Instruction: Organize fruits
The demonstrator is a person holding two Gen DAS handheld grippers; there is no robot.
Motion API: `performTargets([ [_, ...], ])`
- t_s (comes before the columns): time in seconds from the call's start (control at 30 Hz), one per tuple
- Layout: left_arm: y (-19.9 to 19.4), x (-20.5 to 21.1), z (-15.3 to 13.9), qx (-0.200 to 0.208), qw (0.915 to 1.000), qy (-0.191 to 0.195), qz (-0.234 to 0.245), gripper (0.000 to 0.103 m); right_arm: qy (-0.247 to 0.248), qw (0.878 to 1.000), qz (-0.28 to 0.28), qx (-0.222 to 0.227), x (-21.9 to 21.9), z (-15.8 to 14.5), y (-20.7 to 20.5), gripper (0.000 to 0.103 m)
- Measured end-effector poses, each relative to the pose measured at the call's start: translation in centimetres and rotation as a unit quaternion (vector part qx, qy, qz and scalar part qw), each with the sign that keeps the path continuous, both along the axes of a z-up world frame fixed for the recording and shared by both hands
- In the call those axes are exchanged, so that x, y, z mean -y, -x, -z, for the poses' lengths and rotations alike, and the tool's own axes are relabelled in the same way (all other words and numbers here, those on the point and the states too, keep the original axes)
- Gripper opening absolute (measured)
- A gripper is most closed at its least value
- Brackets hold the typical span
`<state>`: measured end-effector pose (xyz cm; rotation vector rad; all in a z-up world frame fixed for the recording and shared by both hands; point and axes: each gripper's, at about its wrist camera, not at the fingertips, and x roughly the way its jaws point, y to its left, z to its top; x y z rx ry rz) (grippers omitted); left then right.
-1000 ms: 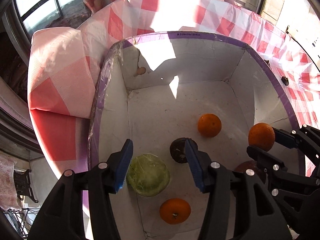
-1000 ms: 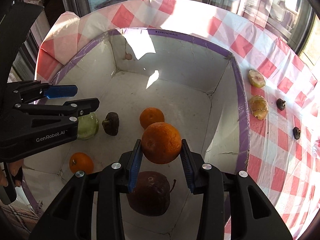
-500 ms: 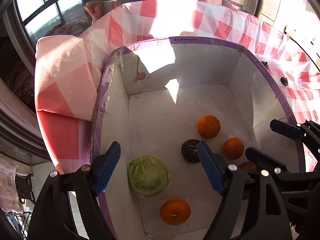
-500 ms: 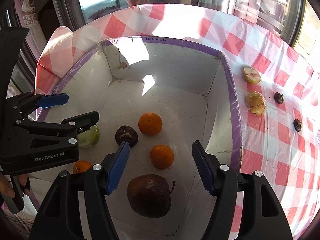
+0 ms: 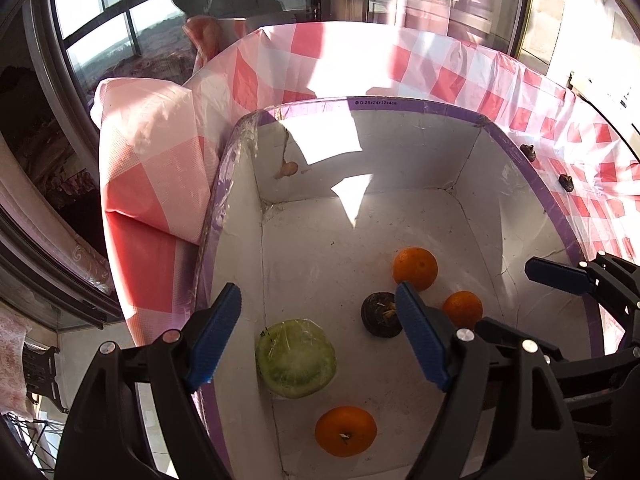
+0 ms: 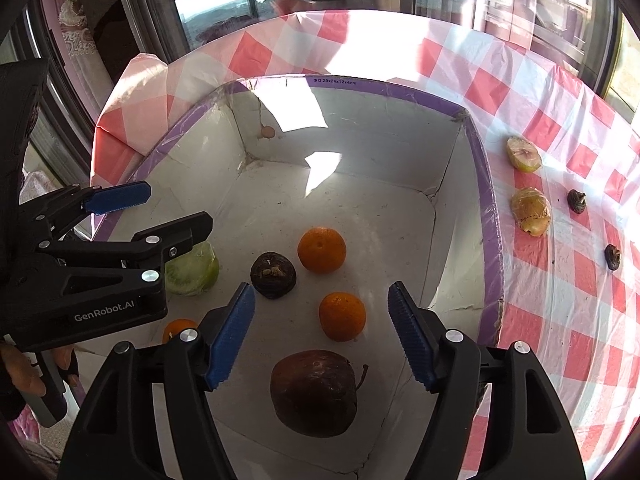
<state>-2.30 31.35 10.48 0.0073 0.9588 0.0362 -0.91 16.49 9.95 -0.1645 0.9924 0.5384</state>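
A white box with a purple rim (image 6: pixel 490 216) (image 5: pixel 224 200) holds three oranges (image 6: pixel 343 316) (image 6: pixel 321 249) (image 5: pixel 345 430), a green fruit (image 5: pixel 295 358) (image 6: pixel 192 270), a small dark fruit (image 6: pixel 273 275) (image 5: pixel 379 314) and a dark red apple (image 6: pixel 313 391). My right gripper (image 6: pixel 320 336) is open and empty above the box, over the nearest orange and the apple. My left gripper (image 5: pixel 316 336) is open and empty above the box's left side, over the green fruit. Each gripper shows in the other's view.
The box stands on a red and white checked tablecloth (image 6: pixel 580 280). To its right lie two pale cut fruits (image 6: pixel 524 155) (image 6: pixel 530 211) and two small dark pieces (image 6: pixel 577 201) (image 6: pixel 612 257). Windows stand behind the table.
My right gripper opened and let go of the orange, which now lies in the box. Both grippers rose and drew back. My left gripper opened wider.
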Motion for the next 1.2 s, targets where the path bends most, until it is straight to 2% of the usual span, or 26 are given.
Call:
performTargets([
  [0.03,0.1,0.1,-0.2,0.005,1.0000,-0.006,-0.002,0.079,-0.001,1.000,-0.013,-0.002,-0.3,0.0,0.1,0.068],
  [0.07,0.2,0.2,-0.4,0.013,0.9998,-0.016,-0.006,0.084,-0.005,1.000,-0.028,-0.005,-0.5,0.0,0.2,0.070],
  [0.1,0.5,0.2,-0.7,0.025,0.9993,-0.024,-0.012,0.095,-0.010,0.999,-0.042,-0.007,-0.6,-0.1,0.3,0.074],
  [0.17,1.0,0.4,-1.4,0.048,0.9982,-0.033,-0.014,0.098,-0.023,0.998,-0.062,-0.008,-0.5,-0.2,0.5,0.076],
  [0.2,1.1,0.6,-1.6,0.055,0.9970,-0.050,-0.022,0.101,-0.032,0.997,-0.067,-0.008,-0.4,-0.3,0.6,0.076],
  [0.33,1.3,1.3,-2.2,0.066,0.9900,-0.111,-0.057,0.101,-0.063,0.994,-0.090,0.014,0.7,-1.6,1.5,0.076],
  [0.4,1.3,1.3,-2.6,0.066,0.9889,-0.110,-0.075,0.101,-0.071,0.990,-0.113,0.040,1.7,-3.0,2.2,0.076],
  [0.47,1.7,1.2,-3.3,0.072,0.9881,-0.087,-0.104,0.101,-0.081,0.987,-0.118,0.066,3.3,-4.5,2.4,0.080],
  [0.57,2.0,2.1,-4.2,0.078,0.9845,-0.077,-0.137,0.101,-0.108,0.985,-0.085,0.103,6.9,-6.2,1.6,0.087],
  [0.63,1.8,3.4,-4.7,0.081,0.9852,-0.070,-0.135,0.101,-0.102,0.988,-0.051,0.109,9.5,-6.3,0.7,0.087],
  [0.8,0.3,9.6,-5.6,0.072,0.9910,-0.082,-0.077,0.101,-0.059,0.994,0.059,0.077,17.1,-3.5,-2.2,0.087],
  [1.0,-2.2,17.6,-6.1,0.065,0.9966,-0.046,-0.022,0.101,-0.015,0.982,0.189,0.024,27.2,1.8,-4.6,0.086],
  [1.1,-3.2,22.1,-5.8,0.060,0.9972,-0.042,0.017,0.101,-0.004,0.975,0.221,0.007,30.7,3.9,-5.9,0.085],
  [1.2,-4.0,26.5,-5.0,0.044,0.9964,-0.034,0.064,0.101,0.016,0.973,0.228,0.006,32.9,5.5,-7.5,0.085],
])
